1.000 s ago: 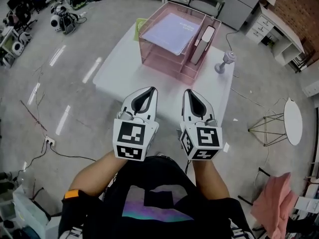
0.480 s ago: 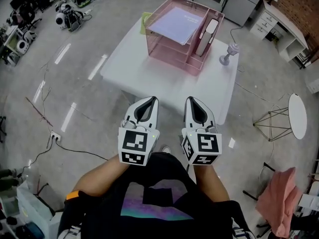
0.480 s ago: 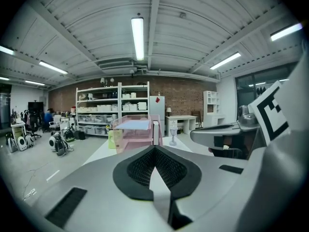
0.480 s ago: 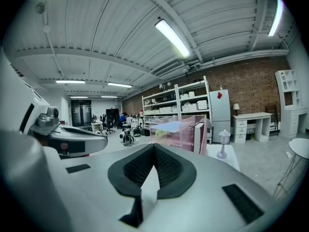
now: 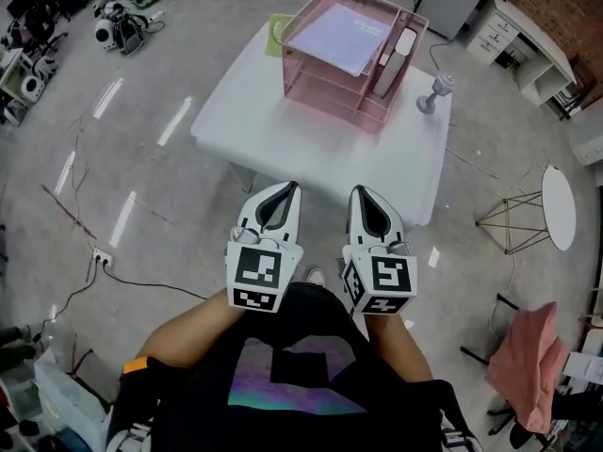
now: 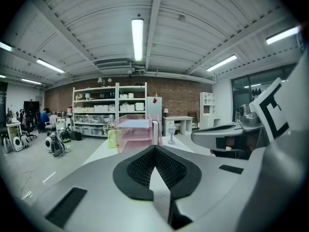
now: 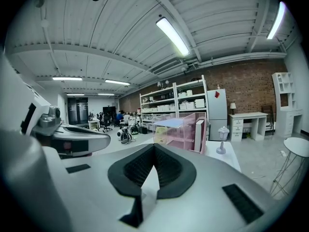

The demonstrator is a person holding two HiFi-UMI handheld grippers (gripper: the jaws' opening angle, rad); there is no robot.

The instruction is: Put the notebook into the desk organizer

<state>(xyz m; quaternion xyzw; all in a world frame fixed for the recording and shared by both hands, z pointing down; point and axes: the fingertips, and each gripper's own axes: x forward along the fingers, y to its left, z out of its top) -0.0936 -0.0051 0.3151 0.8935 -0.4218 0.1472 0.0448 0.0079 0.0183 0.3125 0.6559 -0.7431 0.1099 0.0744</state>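
Below, in the head view, the left tongs [image 5: 281, 192] and the right tongs [image 5: 364, 196] sit side by side close to the person's [image 5: 283, 384] body, held over the floor just short of the near edge of the white tabletop [image 5: 311, 149], both pointing toward it. Well apart from them, at the far side of the tabletop, is the pink desk organizer [image 5: 330, 88]. The notebook [image 5: 394, 56] stands on edge in the organizer's narrow right-hand slot, and a lavender sheet [image 5: 344, 36] lies on its top tray. A small lamp [image 5: 432, 92] stands just right of the organizer. In the left gripper view the tongs are pressed together with nothing between them, and the organizer with the upright notebook shows far ahead above their tips. In the right gripper view the tongs are likewise closed and empty. There the organizer, the notebook and the lamp stand ahead and slightly right.
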